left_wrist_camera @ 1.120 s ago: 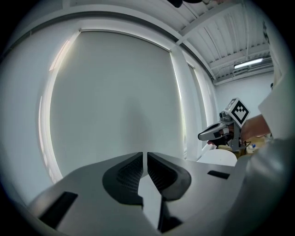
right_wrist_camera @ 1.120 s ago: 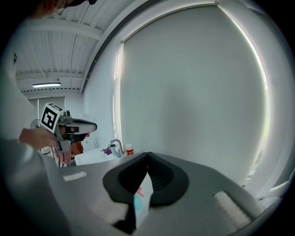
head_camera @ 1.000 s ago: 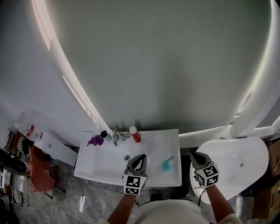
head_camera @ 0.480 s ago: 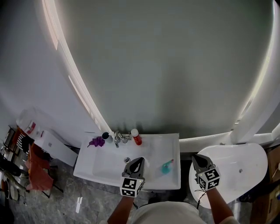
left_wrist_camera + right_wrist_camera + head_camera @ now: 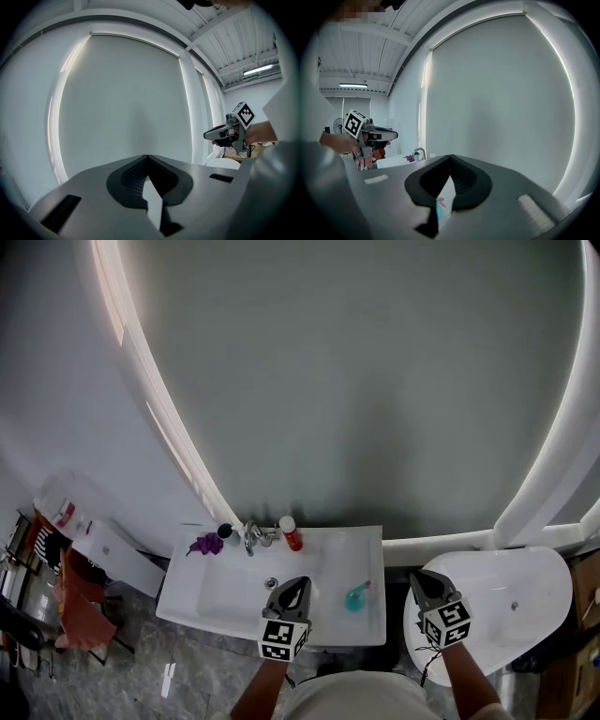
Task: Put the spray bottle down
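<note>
While the teal spray bottle (image 5: 356,595) sits on the right part of the white sink (image 5: 220,601), touched by neither tool, the left gripper (image 5: 298,583) hangs over the sink's front edge just to the bottle's left. Its jaws are pressed together with nothing between them. The right gripper (image 5: 418,577) is held beyond the sink's right edge, beside a white rounded fixture (image 5: 525,592). Its jaws also meet at the tips and pinch nothing. In its own view a sliver of the bottle shows far off through the gap below the tips. At the back of the sink stand a faucet (image 5: 250,537), a red bottle (image 5: 292,532) and a purple item (image 5: 205,544).
</note>
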`<act>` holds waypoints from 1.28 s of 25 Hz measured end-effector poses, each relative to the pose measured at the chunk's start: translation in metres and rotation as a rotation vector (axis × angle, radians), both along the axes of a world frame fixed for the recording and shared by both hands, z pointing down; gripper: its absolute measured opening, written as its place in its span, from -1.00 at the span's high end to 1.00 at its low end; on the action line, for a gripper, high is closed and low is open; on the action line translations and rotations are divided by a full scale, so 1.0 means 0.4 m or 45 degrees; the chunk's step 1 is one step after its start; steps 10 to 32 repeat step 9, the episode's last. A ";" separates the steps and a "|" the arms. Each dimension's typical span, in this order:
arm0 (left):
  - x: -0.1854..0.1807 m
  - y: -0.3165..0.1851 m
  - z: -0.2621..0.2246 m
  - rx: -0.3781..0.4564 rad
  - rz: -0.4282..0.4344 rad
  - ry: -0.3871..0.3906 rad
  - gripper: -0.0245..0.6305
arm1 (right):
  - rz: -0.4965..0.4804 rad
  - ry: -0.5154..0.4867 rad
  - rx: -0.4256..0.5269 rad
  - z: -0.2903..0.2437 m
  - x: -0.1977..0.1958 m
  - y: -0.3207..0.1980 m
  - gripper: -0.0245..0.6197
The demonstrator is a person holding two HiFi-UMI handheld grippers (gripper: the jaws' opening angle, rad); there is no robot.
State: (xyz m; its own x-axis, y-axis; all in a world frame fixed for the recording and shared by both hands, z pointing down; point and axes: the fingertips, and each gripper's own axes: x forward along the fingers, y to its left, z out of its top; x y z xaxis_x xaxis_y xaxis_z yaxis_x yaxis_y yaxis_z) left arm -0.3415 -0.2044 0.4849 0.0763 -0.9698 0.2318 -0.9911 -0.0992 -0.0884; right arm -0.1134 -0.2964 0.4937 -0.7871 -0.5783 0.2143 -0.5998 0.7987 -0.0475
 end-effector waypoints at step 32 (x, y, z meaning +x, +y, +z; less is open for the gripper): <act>-0.007 -0.011 0.005 0.001 0.006 0.009 0.91 | 0.003 0.001 -0.004 0.004 -0.010 -0.007 0.89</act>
